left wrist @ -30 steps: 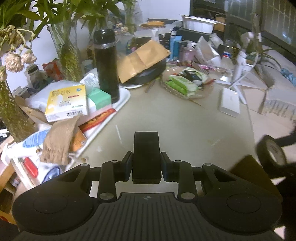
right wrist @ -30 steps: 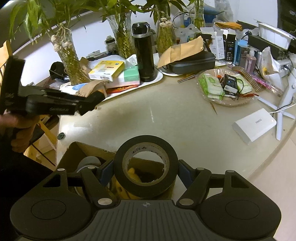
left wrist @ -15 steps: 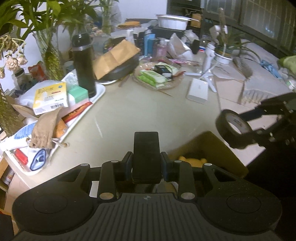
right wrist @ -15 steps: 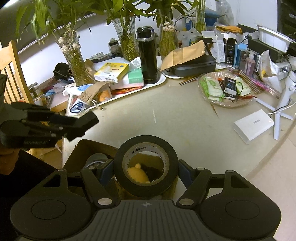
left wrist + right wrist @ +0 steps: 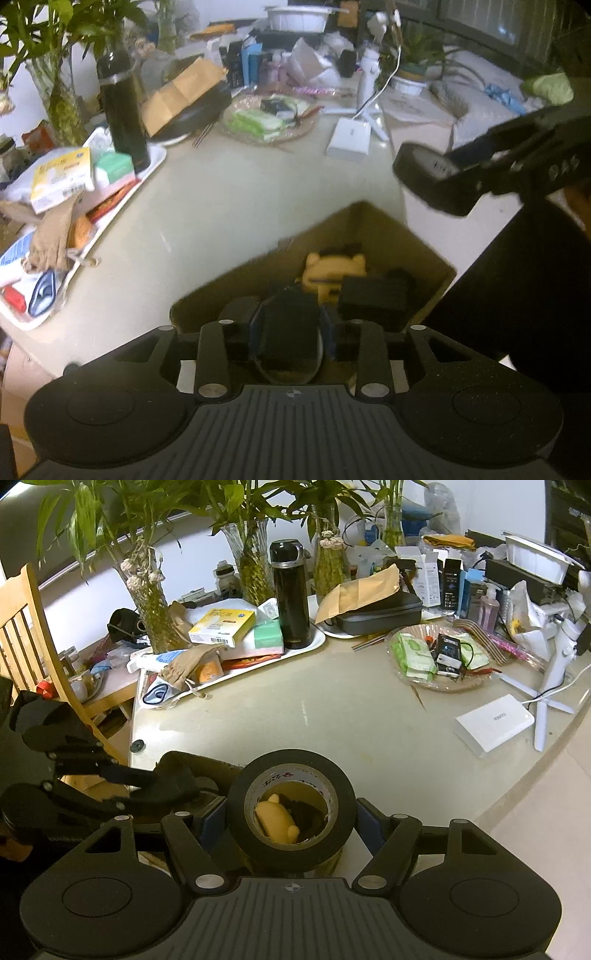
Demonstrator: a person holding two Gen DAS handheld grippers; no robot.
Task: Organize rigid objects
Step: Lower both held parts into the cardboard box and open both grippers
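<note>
Crowding the tabletop point(image 5: 332, 723): flask point(image 5: 290, 594), tray point(image 5: 255, 664); left fingers point(image 5: 240, 325) just parting around a black block point(image 5: 288, 325), right fingers point(image 5: 212, 823) clamp tape roll point(image 5: 291, 808)

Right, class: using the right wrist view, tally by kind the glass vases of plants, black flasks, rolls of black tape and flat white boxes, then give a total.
glass vases: 4
black flask: 1
roll of black tape: 1
white box: 1
Total: 7
</note>
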